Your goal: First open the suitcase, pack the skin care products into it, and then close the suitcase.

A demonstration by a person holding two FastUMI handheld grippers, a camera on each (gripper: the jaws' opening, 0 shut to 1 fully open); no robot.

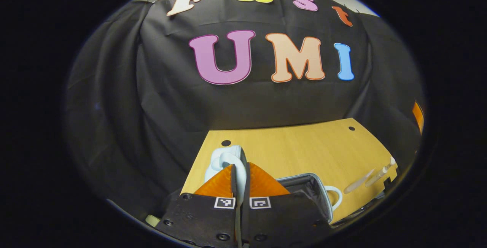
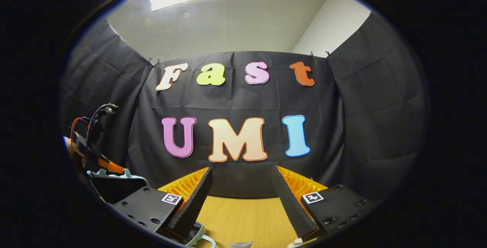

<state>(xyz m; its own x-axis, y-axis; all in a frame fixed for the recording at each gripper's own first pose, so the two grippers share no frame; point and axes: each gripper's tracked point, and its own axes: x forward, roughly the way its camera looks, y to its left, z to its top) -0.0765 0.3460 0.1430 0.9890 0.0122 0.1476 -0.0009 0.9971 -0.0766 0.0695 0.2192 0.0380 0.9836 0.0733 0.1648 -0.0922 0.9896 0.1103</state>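
Suitcase (image 1: 304, 187) lid (image 1: 228, 160) is pinched in my left gripper (image 1: 241, 175); I lift steadily, right gripper (image 2: 239, 191) spread open above the suitcase.

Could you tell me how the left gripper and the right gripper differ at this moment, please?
The left gripper is shut on the pale blue suitcase lid, lifting it; the right gripper holds nothing. The left gripper's fingers press together, while the right gripper's fingers stand wide apart. Both hang over the wooden table.

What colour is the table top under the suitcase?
Light wood-grain tan; the table shows best in the left gripper view.
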